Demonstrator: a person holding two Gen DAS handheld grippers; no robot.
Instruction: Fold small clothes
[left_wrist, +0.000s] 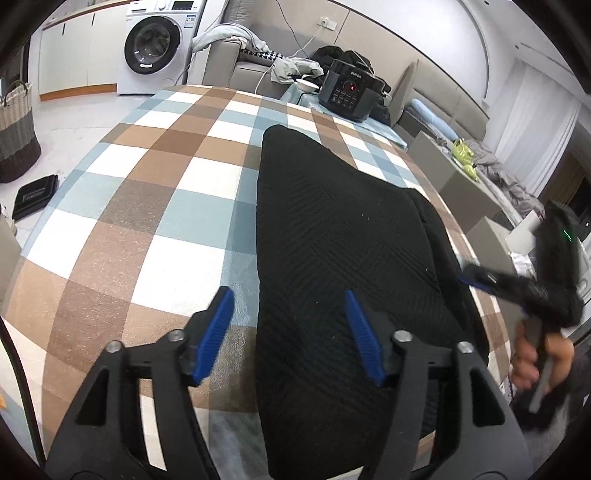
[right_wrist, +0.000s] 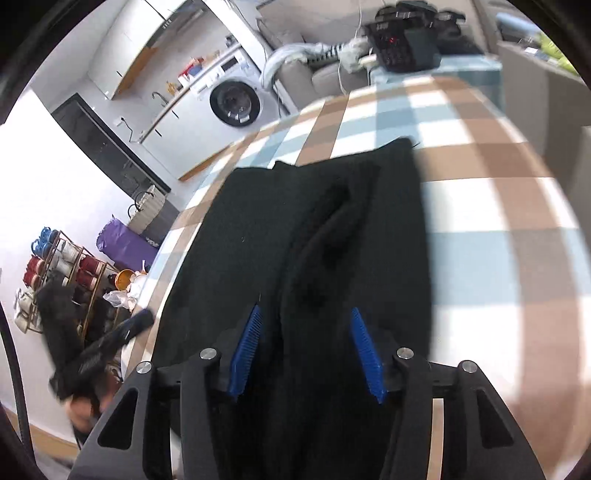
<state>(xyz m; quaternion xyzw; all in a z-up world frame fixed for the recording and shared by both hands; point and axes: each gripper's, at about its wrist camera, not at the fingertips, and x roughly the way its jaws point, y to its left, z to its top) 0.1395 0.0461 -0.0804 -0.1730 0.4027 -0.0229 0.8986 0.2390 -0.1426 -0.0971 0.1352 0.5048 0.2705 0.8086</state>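
the black knit garment (left_wrist: 332, 236) lies folded flat on the checked tablecloth (left_wrist: 147, 192), which serves as landmark. above the cloth's near edge the left gripper (left_wrist: 290, 332) hangs with jaws apart, nothing between them, straddling the garment's left border. the right gripper (right_wrist: 306, 347) is likewise spread over the garment, gripping nothing. a black cooker (left_wrist: 349, 92) stands at the cloth's far end.
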